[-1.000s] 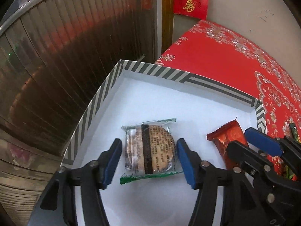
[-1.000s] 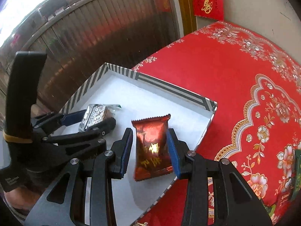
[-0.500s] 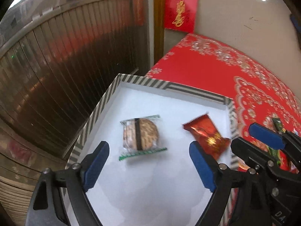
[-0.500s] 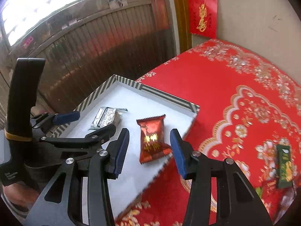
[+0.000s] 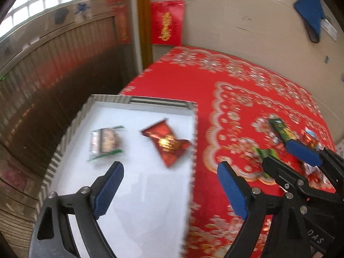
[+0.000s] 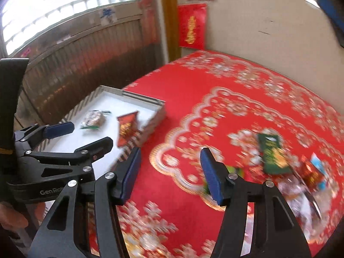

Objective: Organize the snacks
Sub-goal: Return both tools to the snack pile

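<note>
A white tray with a striped rim (image 5: pixel 189 105) (image 6: pixel 150 129) sits at the left edge of the red patterned table. In it lie a clear-wrapped biscuit (image 5: pixel 106 140) (image 6: pixel 93 118) and a red snack packet (image 5: pixel 167 143) (image 6: pixel 126 128). My left gripper (image 5: pixel 169 190) is open and empty above the tray's near right side. My right gripper (image 6: pixel 169 173) is open and empty above the tablecloth, right of the tray. Loose snacks lie at the table's right: a dark green packet (image 6: pixel 272 153) (image 5: pixel 281 129), a light green packet (image 5: pixel 265 154) and small red ones (image 6: pixel 310 172).
The red floral tablecloth (image 6: pixel 215 99) covers the table up to a beige wall with red paper hangings (image 6: pixel 192 26). A brown corrugated shutter (image 5: pixel 53 68) stands left of the tray, past the table edge. Silvery wrappers (image 6: pixel 294 195) lie at the near right.
Both grippers have let go of their snacks and pulled back up and to the right. The biscuit and red packet now lie in the tray. Both jaws opened wider.
</note>
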